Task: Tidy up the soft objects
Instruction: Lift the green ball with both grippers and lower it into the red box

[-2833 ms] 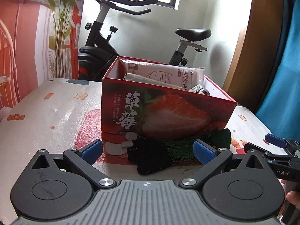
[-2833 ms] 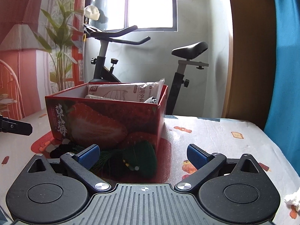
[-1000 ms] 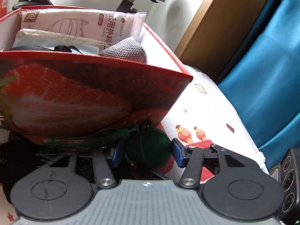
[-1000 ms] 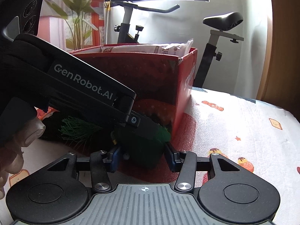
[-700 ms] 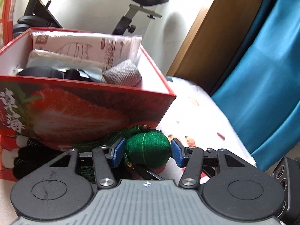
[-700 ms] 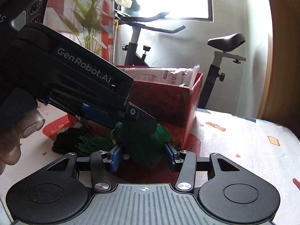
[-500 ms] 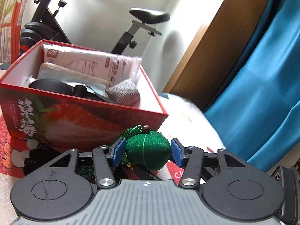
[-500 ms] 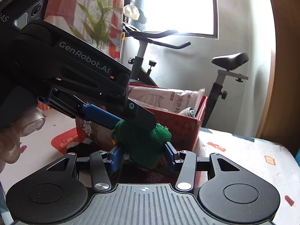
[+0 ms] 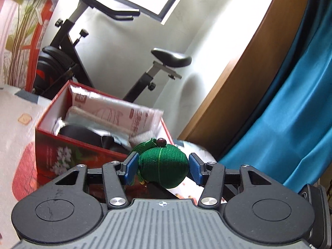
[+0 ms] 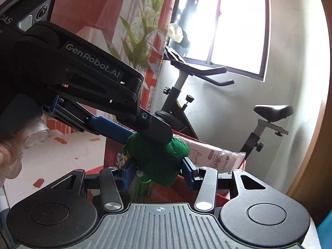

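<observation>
two handheld grippers are jointly clamping a green stuffed pouch point(image 9: 162, 164) at lower centre of the left wrist view, where the left gripper point(image 9: 162, 167) is pressing its blue pads point(image 9: 131, 167) against the pouch's two sides. a dark bead is sitting on top of the pouch and a green tassel point(image 10: 141, 188) is dangling beneath it, seen low in the middle of the right wrist view. there, the right gripper point(image 10: 156, 169) is squeezing the same pouch from below centre, while the left gripper's black arm is reaching in from the upper left of that frame and covering the pouch's top.

the pouch is hanging in the air, apparently just in front of the near edge of the red strawberry box point(image 9: 62, 149), which is occupying the middle left of the left wrist view. the box is already holding a pale plastic packet point(image 9: 116, 114), a dark item and a grey knitted piece point(image 9: 143, 136). an exercise bike point(image 9: 68, 58) is standing behind it in the upper left, and a blue curtain point(image 9: 290, 114) is filling the right side.

judging by this, the step in hand is carrying the pouch over to the box. the next move is calling for both grippers to travel together over the open box, probably toward the free space on its right side, and for the pads to part only once the pouch is above the inside; the trailing tassel is likely needing clearance over the red wall. a gloved hand point(image 10: 12, 147) is showing at the left edge of the right wrist view.
</observation>
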`<state>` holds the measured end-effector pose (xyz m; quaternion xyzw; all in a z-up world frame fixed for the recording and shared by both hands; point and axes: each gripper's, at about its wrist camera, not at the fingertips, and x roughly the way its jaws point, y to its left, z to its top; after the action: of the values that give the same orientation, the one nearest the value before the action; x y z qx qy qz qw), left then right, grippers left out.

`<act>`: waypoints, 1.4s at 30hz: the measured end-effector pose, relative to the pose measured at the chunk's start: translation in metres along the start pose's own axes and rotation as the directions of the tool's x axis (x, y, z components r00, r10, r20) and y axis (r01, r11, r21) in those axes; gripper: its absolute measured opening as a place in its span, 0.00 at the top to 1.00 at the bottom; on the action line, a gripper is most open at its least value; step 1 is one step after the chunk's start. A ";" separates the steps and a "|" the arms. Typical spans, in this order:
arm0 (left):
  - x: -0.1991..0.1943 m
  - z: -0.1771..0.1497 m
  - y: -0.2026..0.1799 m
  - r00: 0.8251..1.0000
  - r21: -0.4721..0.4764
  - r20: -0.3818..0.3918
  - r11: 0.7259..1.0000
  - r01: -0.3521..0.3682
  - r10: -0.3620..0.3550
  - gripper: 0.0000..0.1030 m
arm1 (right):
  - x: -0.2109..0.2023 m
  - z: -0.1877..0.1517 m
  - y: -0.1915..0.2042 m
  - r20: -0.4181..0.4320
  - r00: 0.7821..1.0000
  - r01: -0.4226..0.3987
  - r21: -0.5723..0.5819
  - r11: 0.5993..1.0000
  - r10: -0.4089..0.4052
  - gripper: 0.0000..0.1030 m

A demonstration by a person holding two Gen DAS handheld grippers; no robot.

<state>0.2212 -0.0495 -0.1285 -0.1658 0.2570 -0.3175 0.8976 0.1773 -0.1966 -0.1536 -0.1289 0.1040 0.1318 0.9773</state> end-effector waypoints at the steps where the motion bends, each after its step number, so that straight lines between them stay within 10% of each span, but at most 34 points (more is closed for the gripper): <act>1: -0.004 0.006 0.000 1.000 0.005 0.016 1.000 0.003 -0.003 0.46 | 0.003 0.007 -0.003 0.006 1.000 -0.009 0.002 1.000 0.009 0.57; 14: 0.002 0.082 0.003 0.997 0.077 0.079 0.997 0.006 -0.012 0.46 | 0.060 0.085 -0.024 0.051 0.999 0.007 -0.148 0.989 0.001 0.57; 31: 0.129 0.043 0.025 0.985 0.052 -0.172 0.999 -0.016 0.024 0.46 | 0.107 -0.009 -0.077 -0.180 0.983 0.052 0.075 0.996 -0.038 0.57; 42: 0.144 0.041 0.023 0.983 0.092 -0.181 0.996 -0.020 0.036 0.45 | 0.113 -0.020 -0.095 -0.222 0.973 0.101 0.140 0.985 -0.068 0.51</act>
<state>0.3520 -0.1212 -0.1575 -0.0921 0.3257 -0.3298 0.8813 0.3080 -0.2641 -0.1779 -0.0727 0.2138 0.0668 0.9719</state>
